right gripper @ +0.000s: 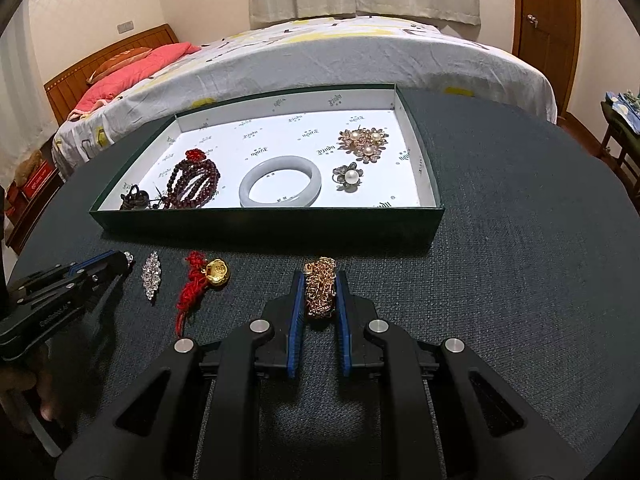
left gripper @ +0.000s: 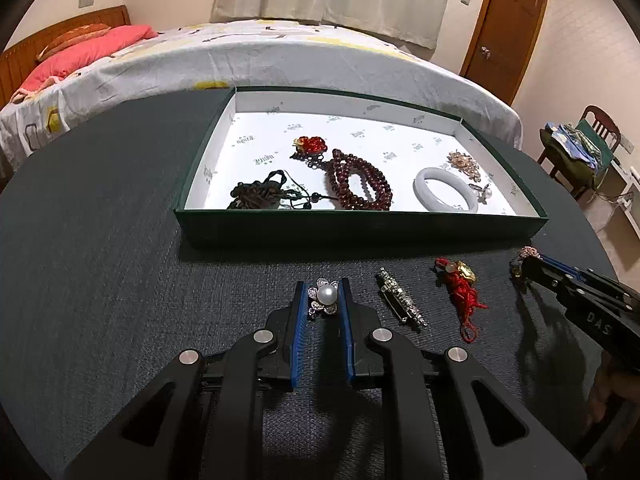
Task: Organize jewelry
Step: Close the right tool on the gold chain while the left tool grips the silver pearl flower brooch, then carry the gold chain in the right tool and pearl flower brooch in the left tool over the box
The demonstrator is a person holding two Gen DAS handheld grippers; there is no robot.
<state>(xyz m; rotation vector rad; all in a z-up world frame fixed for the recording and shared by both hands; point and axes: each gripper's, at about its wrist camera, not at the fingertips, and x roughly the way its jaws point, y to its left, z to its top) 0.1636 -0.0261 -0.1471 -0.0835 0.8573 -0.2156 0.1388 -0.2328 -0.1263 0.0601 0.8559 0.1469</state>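
Observation:
A green box (left gripper: 360, 226) with a white floor holds a dark cord pendant (left gripper: 262, 194), a red bead bracelet (left gripper: 360, 180), a red ornament (left gripper: 312, 146), a pale jade bangle (left gripper: 446, 190) and brooches. My left gripper (left gripper: 325, 292) is shut on a pearl flower ring (left gripper: 326, 295) at table level. My right gripper (right gripper: 319, 284) is shut on a bunched gold chain (right gripper: 320, 286) on the table. It also shows in the left wrist view (left gripper: 528, 266). A crystal brooch (left gripper: 400, 300) and a red tassel with gold charm (left gripper: 460, 284) lie between them.
The dark cloth table (left gripper: 100, 240) stands before a bed (left gripper: 240, 56). The box (right gripper: 268, 226) shows in the right wrist view with the bangle (right gripper: 280, 182), a pearl ring (right gripper: 349, 176) and a gold pearl brooch (right gripper: 364, 140). A chair (left gripper: 580, 148) stands right.

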